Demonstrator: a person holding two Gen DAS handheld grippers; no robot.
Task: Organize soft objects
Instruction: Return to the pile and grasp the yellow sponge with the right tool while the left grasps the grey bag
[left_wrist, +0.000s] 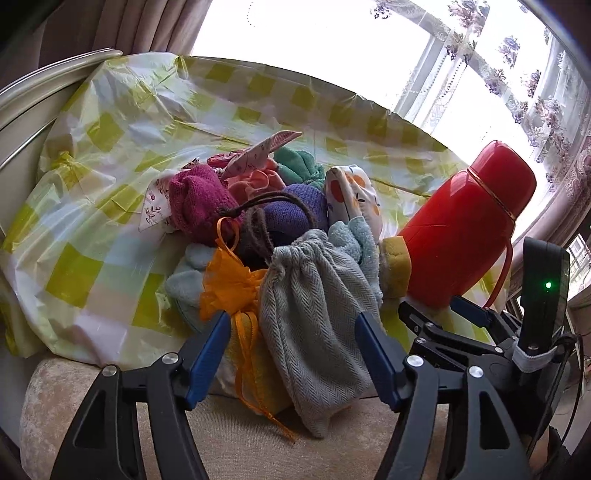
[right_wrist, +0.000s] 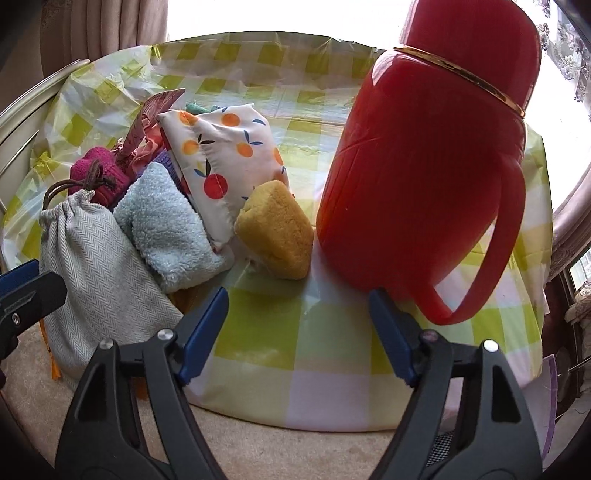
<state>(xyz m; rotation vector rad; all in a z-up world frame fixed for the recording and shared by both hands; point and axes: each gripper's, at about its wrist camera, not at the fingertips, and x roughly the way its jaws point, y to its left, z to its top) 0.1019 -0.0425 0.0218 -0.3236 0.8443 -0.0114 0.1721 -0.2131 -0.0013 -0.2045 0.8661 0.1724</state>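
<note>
A heap of soft things lies on the checked cloth: a grey herringbone drawstring bag (left_wrist: 314, 332) (right_wrist: 99, 266), an orange gauze bag (left_wrist: 232, 284), a light blue towel (right_wrist: 166, 229), a fruit-print pouch (right_wrist: 225, 162), a yellow sponge (right_wrist: 277, 232), and magenta (left_wrist: 199, 206) and purple (left_wrist: 295, 210) knits. My left gripper (left_wrist: 292, 319) is open and straddles the grey bag and the orange ribbon. Its right pad sits at the bag's edge. My right gripper (right_wrist: 297, 295) is open over bare cloth, short of the sponge.
A tall red flask (right_wrist: 424, 166) (left_wrist: 458, 229) with a handle stands right of the heap, close to my right gripper's right finger. The green-and-white plastic cloth (right_wrist: 258, 332) covers a round table. A beige cushion edge (left_wrist: 258, 454) lies in front, with curtains and a window behind.
</note>
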